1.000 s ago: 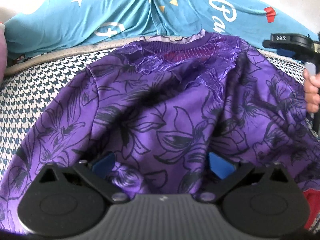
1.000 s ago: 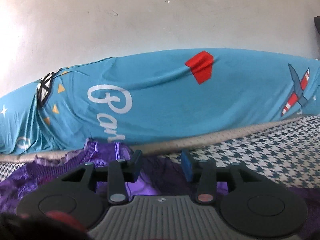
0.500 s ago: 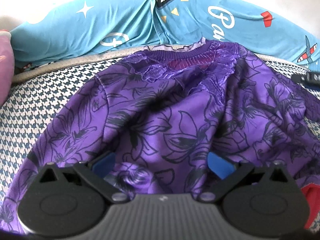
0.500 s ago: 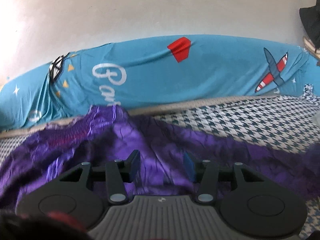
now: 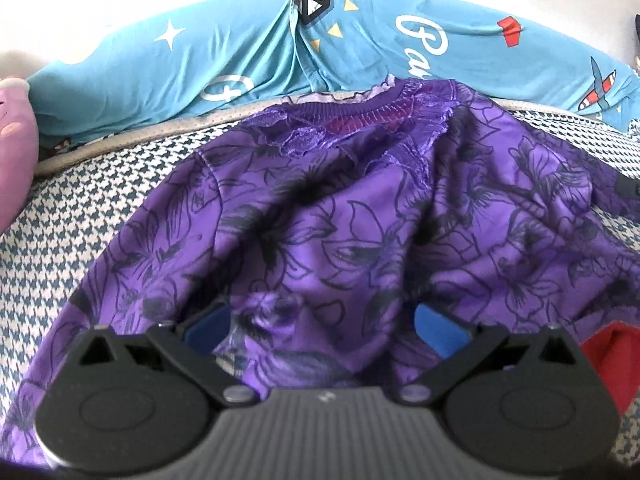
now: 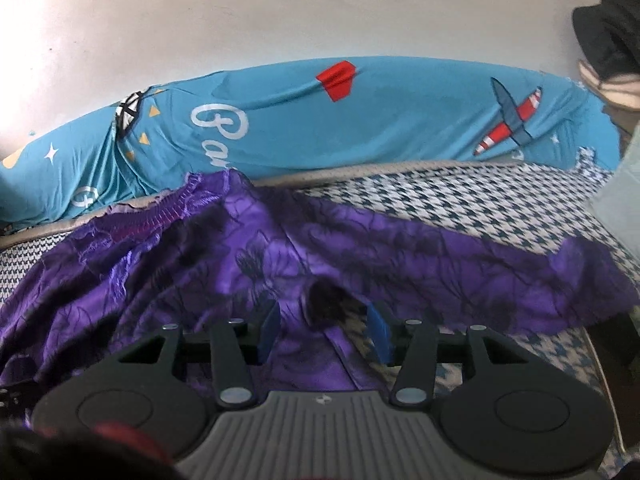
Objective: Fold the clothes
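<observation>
A purple top with black flower outlines lies spread on the houndstooth bed cover, its lace collar at the far end. My left gripper is open wide at the near hem, with a bunch of the purple cloth lying between its blue pads. In the right wrist view the same top stretches left to right, one sleeve reaching out to the right. My right gripper is open low over the armpit area, where the sleeve meets the body, with cloth between its fingers.
A long blue printed pillow runs along the wall behind the collar. A pink soft thing sits at the far left. Something red shows by the near right hem. Dark items are at the upper right, and the bed edge at right.
My right gripper has drawn back from the collar and dropped low over the sleeve and armpit. The hand and right gripper have left the left wrist view. The left gripper stays open.
</observation>
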`<move>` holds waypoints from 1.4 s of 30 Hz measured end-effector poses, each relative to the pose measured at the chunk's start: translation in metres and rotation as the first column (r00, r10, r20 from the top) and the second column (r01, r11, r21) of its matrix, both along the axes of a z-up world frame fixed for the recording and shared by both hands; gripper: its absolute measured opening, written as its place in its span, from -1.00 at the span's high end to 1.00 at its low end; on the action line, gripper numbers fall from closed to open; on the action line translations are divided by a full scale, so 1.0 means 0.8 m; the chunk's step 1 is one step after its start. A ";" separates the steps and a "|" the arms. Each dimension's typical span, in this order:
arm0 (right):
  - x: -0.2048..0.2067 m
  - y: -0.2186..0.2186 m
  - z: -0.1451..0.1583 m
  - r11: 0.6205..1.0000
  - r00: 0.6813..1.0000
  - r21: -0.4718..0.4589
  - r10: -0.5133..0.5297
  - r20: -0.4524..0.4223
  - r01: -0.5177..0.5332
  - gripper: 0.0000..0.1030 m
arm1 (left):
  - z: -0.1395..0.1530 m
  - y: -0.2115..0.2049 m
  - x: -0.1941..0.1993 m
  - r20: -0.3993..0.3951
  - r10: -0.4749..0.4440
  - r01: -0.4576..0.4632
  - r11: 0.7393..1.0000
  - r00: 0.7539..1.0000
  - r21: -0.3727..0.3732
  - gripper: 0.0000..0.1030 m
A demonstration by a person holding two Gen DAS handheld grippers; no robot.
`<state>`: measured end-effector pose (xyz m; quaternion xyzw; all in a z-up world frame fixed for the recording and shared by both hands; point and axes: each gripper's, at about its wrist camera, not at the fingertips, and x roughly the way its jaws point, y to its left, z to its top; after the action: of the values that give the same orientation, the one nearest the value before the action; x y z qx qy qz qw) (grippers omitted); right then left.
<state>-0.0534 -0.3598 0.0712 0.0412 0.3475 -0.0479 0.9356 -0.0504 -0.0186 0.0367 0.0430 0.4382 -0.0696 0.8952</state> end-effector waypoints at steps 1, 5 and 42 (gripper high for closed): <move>-0.005 -0.003 0.000 1.000 1.000 0.003 -0.008 -0.005 0.008 0.06 | 0.000 0.001 -0.004 -0.002 0.001 -0.001 1.000 1.000 -0.005 -0.99; -0.023 -0.020 0.002 0.999 0.998 0.025 -0.039 -0.038 0.040 0.03 | 0.003 0.005 -0.024 0.012 -0.002 0.003 1.000 1.000 -0.016 -0.99; -0.148 -0.070 0.018 0.942 0.952 0.149 -0.307 0.013 0.301 0.40 | -0.003 0.056 -0.139 0.039 0.072 -0.066 0.989 0.997 -0.136 -0.99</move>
<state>-0.1716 -0.4157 0.0854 0.1629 0.3225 -0.1656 0.9176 -0.1618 0.0258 0.0340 -0.0311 0.4140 -0.0670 0.9073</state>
